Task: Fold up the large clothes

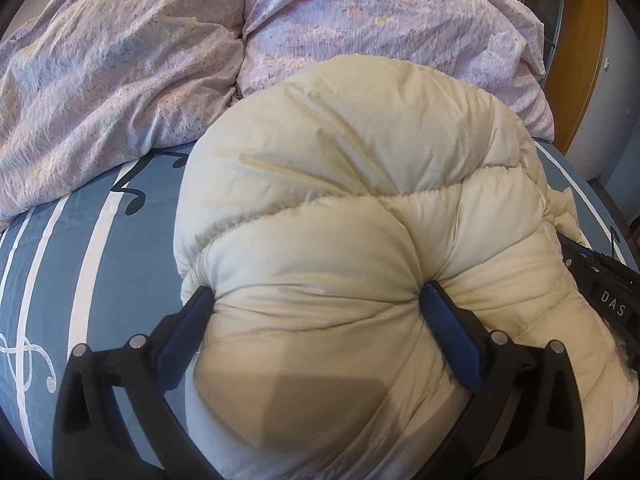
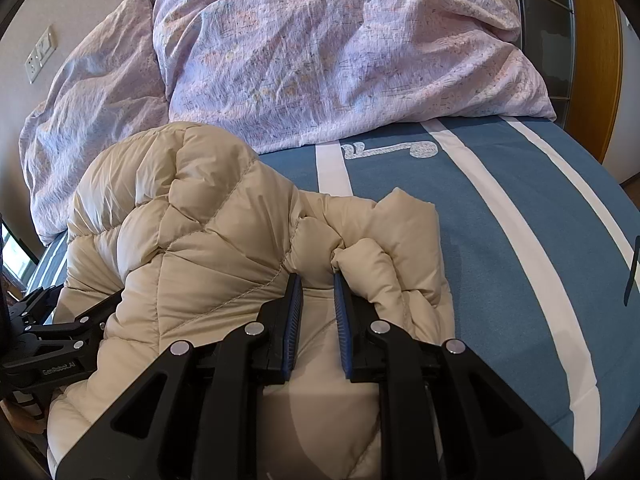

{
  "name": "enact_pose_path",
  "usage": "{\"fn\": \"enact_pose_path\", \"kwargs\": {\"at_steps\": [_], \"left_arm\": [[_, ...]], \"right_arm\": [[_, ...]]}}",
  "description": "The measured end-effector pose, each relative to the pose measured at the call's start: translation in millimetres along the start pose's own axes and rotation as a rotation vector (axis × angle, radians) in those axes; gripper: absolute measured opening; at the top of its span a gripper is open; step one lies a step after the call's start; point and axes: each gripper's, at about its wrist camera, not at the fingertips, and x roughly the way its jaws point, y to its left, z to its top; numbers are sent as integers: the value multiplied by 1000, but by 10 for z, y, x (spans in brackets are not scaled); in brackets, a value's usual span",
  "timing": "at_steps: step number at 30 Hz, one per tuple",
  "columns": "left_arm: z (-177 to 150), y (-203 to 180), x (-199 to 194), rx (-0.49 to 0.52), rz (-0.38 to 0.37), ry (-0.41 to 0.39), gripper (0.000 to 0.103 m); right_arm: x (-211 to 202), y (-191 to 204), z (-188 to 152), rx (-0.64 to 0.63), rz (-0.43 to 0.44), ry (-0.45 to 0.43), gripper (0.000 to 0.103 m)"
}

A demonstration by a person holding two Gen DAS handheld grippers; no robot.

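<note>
Cream puffer jacket (image 1: 340, 208) (bunched) — both claws clamped on it

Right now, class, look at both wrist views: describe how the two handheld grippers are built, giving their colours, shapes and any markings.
The left gripper and the right gripper look alike: black angular frames with cut-out openings, round silver pivot pins, and two flat fingers faced with ridged blue pads. Seen from the opposite camera, the left one carries small white "GenRobot.AI" lettering and the right one white letters "DAS". No cables or sleeves show.

Both wrist cameras peer steeply down, close over the cream puffer jacket (image 1: 340, 200) – left from its left, right opposite – sharing the lilac duvet (image 2: 340, 60) behind.
</note>
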Motion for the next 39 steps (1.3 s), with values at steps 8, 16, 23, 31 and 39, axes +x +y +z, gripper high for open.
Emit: {"fn": "enact_pose_path", "kwargs": {"at_steps": [8,16,23,31,39], "left_arm": [[4,-1,9,0,3,1,101],[3,-7,19,3,11,-1,101],[-4,-27,21,6,27,-7,101],[-5,-34,15,6,27,-8,101],[-10,-37,16,6,29,-10,101]], "right_arm": [[1,-1,-1,0,3,-1,17],[3,-6,2,2,6,-4,17],[5,-13,-1,3,7,-6,17],[7,-13,-5,3,8,-8,17],[4,-13,-12,7,11,-11,17]]}}
